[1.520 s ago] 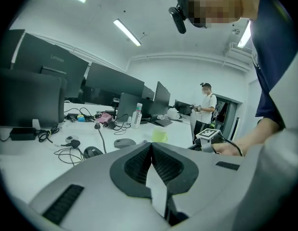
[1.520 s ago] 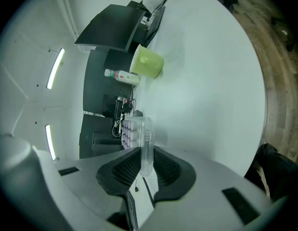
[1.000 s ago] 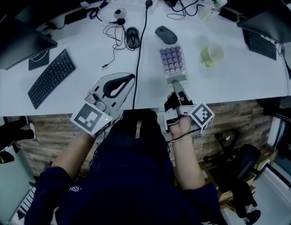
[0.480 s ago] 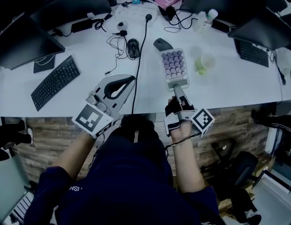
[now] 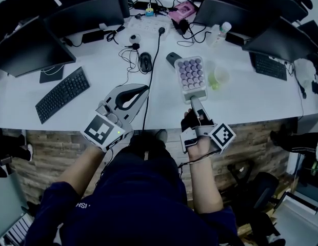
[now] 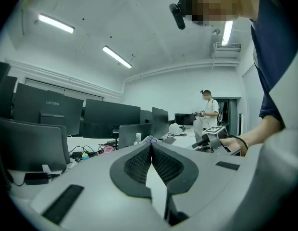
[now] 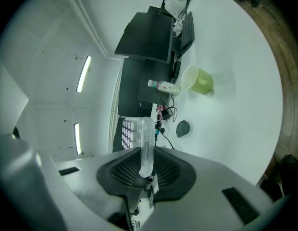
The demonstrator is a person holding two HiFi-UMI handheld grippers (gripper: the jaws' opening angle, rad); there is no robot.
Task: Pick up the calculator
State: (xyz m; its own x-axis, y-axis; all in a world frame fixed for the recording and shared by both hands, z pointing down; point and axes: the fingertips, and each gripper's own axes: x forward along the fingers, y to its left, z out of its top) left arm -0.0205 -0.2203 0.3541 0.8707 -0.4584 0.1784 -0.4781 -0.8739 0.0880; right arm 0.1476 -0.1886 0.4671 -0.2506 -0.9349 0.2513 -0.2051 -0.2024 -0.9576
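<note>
Lower frame of the head view: person in a dark top is sitting at the white desk [image 5: 261, 94], one gripper in each hand.

Left gripper [image 5: 145, 88] [image 6: 150, 144] is hovering over the desk's near edge, centre-left. Its jaws are clenched tip to tip with nothing between them.

Right gripper [image 5: 196, 102] [image 7: 145, 158], centre-right, is grasping the calculator [image 5: 191, 75] [image 7: 145, 146] by its near end. The pads are pressing on both faces. The calculator is pointing away from the person, purple keys facing up at the head camera. The right gripper view is showing it edge-on, with a gap between it and the desk surface.

Black cable [image 5: 151, 76] is running up the desk between the two grippers.

Green cup [image 5: 219, 78] [image 7: 199, 80] is sitting just right of the calculator. Grey mouse [image 5: 173, 59] [image 7: 182, 128] is peeking out at the calculator's far left corner, black mouse [image 5: 145, 62] further left. Black keyboard [image 5: 62, 94] is lying at mid-left.

Far edge: bottle [image 5: 219, 34] [image 7: 163, 85], monitors [image 5: 87, 12].
</note>
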